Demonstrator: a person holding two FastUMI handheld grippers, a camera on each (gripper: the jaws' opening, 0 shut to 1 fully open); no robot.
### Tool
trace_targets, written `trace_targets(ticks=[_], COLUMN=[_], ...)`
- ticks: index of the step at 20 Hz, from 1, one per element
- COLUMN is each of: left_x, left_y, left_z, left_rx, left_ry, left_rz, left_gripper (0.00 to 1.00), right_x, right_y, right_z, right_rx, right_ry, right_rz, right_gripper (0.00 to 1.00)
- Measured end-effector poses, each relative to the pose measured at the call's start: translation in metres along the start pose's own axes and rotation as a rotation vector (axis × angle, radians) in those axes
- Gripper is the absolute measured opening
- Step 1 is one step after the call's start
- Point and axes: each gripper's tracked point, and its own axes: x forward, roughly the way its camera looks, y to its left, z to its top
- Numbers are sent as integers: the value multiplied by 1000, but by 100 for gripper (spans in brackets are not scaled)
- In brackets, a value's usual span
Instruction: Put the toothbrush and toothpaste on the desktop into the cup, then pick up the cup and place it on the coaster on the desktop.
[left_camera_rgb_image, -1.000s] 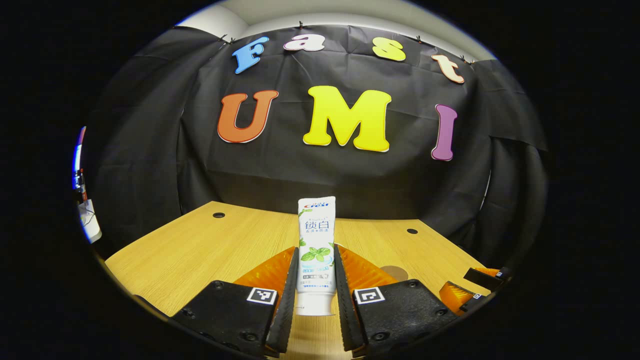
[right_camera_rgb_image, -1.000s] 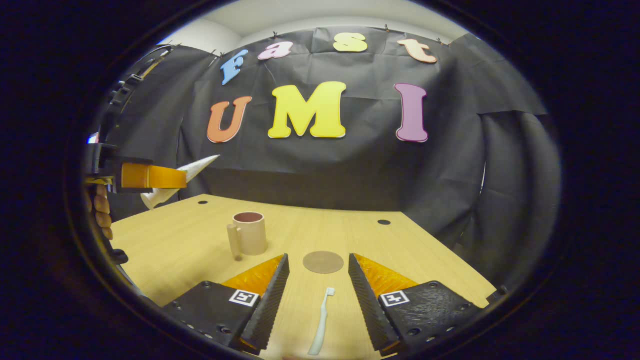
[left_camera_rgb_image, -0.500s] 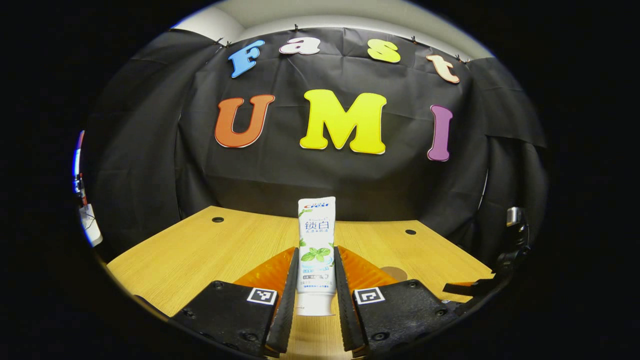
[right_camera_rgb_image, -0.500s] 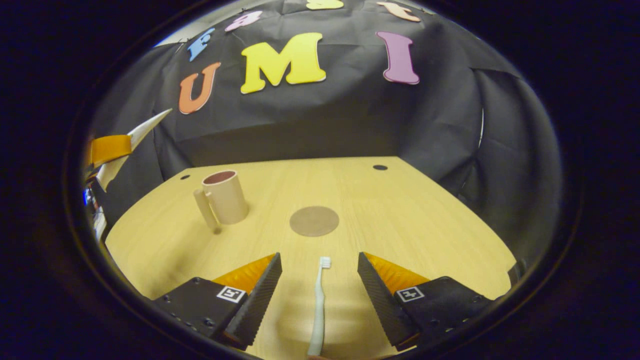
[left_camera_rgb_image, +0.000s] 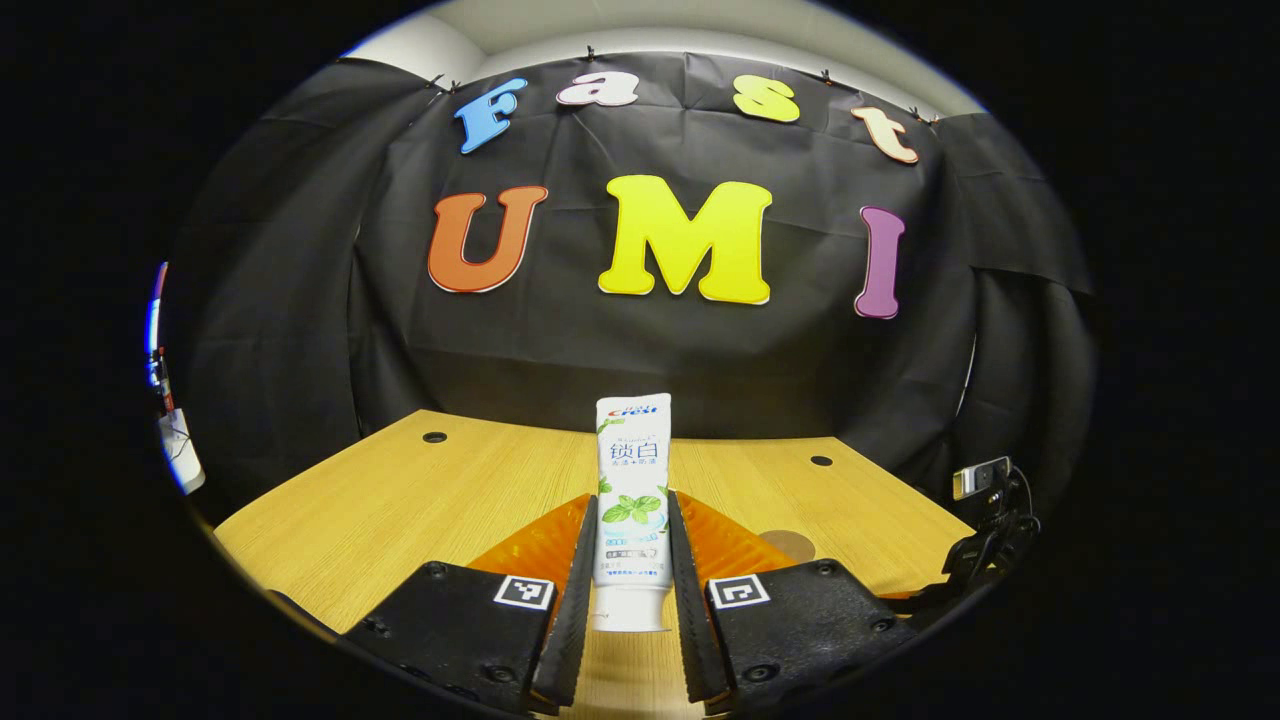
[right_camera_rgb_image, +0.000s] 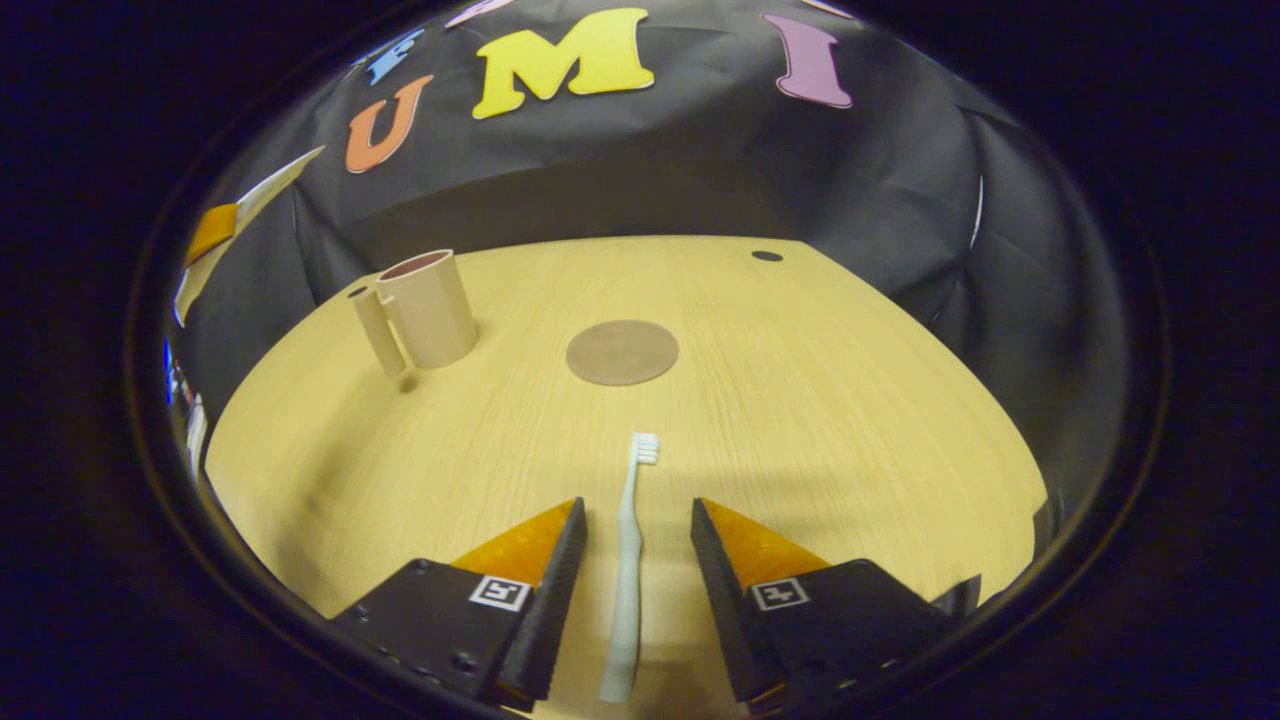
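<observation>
Right gripper dipping over the toothbrush while the left holds the toothpaste aloft.

The left gripper (left_camera_rgb_image: 632, 560) is clamped on the toothpaste (left_camera_rgb_image: 632, 490), both fingers pressing its sides, the tube upright above the desk (left_camera_rgb_image: 400, 500) just as it was a second ago. In the right gripper view the right gripper (right_camera_rgb_image: 630, 530) has tilted down and come closer to the wood: its fingers stand apart on either side of the toothbrush (right_camera_rgb_image: 628, 560), which lies flat between them, bristle end pointing toward the coaster (right_camera_rgb_image: 622, 352); they have narrowed a little since half a second back but do not touch it. The cup (right_camera_rgb_image: 425, 308) stands upright, left of the coaster and apart from it, handle toward the near left.
</observation>
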Motion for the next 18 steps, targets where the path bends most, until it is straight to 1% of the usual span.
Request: trace_targets(ticks=[1, 2, 3, 4, 6, 7, 10, 12, 14, 18], left_x=[0, 0, -1, -1, -1, -1, -1, 0, 1, 0], left_y=[-1, -2, -3, -3, -2, -2, -1, 1, 1, -1], left_z=[-1, -1, -1, -2, 0, 1, 0, -3, -2, -1], left_rx=[0, 1, 2, 4, 7, 7, 4, -1, -3, -5], left_ry=[3, 5, 5, 6, 2, 0, 1, 8, 9, 2], left_rz=[-3, -7, -9, -10, -9, -8, -6, -2, -2, -6], left_gripper=[42, 42, 42, 42, 42, 42, 42, 42, 42, 42], right_x=[0, -2, 1, 0, -4, -2, -5, -12, -20, -47], right_y=[0, 1, 1, 1, 1, 1, 4, 9, 13, 12], right_z=[-1, -1, -2, -6, -4, -5, -3, 0, 9, 35], right_rx=[2, -6, -21, -44, -47, -47, -63, -51, -55, -87], right_ry=[0, 5, 6, 12, -1, -4, -35, -64, -120, -276], right_rz=[2, 7, 7, 6, 3, 5, 23, 56, 69, 61], right_gripper=[49, 45, 10, 9, 9, 1, 1, 1, 1, 1])
